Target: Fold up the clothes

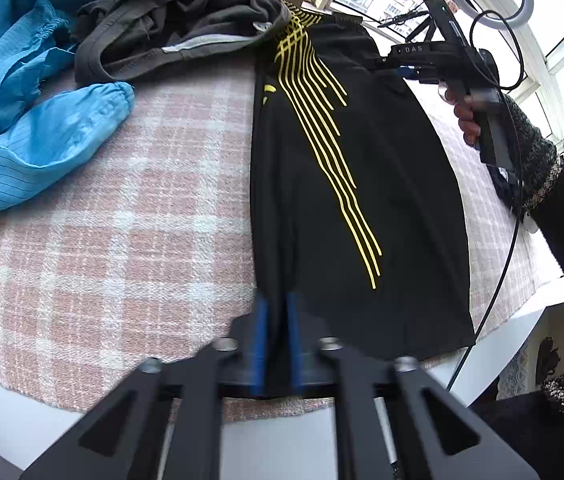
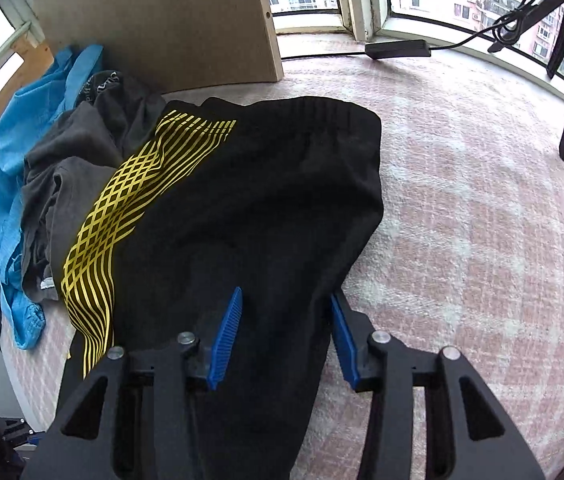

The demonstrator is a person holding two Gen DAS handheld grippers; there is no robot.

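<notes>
Two tools on black shorts (image 1: 362,200), left tool (image 1: 278,320) clamped on hem, right tool (image 2: 286,316) apart astride fabric.

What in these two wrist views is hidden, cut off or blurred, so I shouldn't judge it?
- Left wrist view: the left tool's pads are motion-blurred; the black shorts' hem runs behind them.
- Right wrist view: the shorts' near end is cut off by the right tool and the frame's bottom edge.
- Both views: the grey garment covers part of the blue garment.
</notes>
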